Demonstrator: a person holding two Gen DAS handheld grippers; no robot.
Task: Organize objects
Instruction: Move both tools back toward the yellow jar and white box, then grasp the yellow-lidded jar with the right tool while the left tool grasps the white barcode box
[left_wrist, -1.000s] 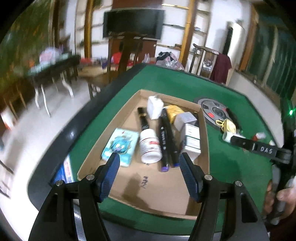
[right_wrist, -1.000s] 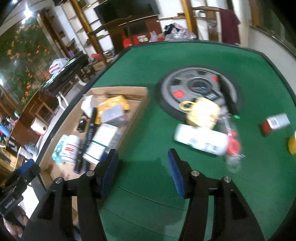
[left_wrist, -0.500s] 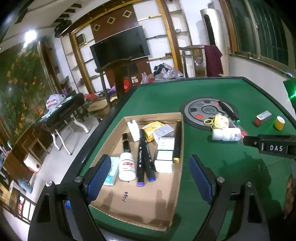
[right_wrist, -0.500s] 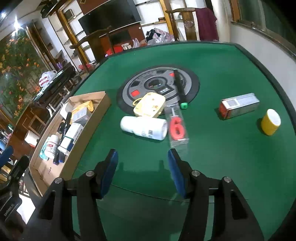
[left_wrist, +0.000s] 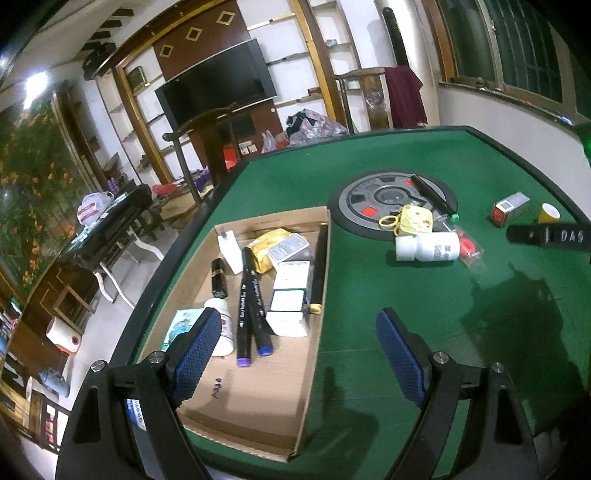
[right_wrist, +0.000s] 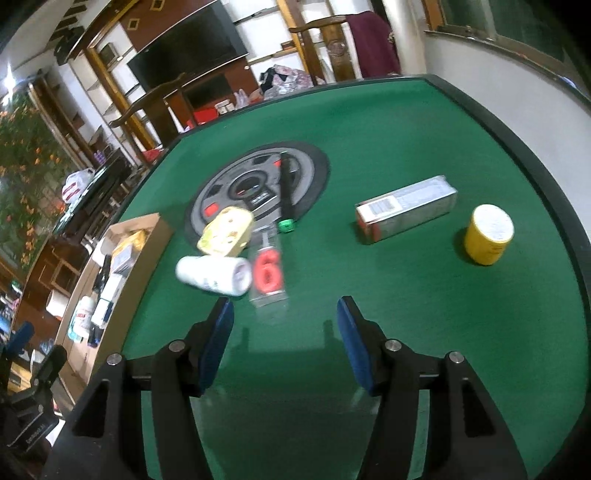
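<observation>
1. Green felt surface (right_wrist: 388, 147) with a dark rim; a room with shelves and a dark television (left_wrist: 218, 92) lies behind.
2. Cardboard box (left_wrist: 258, 387) sits at the surface's left edge. Inside: two black markers (left_wrist: 251, 302) side by side, a white bottle (left_wrist: 221, 325), white cartons (left_wrist: 290, 295), a yellow packet (left_wrist: 269, 243), a long dark tube (left_wrist: 319, 266) against the right wall. Handwriting on the box floor is not legible.
3. Loose on the felt: white bottle on its side (right_wrist: 212, 275), clear packet with a red "6" (right_wrist: 269, 277) touching it, yellow case (right_wrist: 227, 230), green-capped black marker (right_wrist: 286, 192) across the grey round mat (right_wrist: 258, 188), silver carton (right_wrist: 406, 212), yellow cup (right_wrist: 487, 234).
4. Left gripper (left_wrist: 299, 354): jaws wide, empty, straddling the box's right wall.
5. Right gripper (right_wrist: 284, 339): jaws apart, empty, over bare felt just short of the "6" packet. Its body reads "DAS" in the left view.
</observation>
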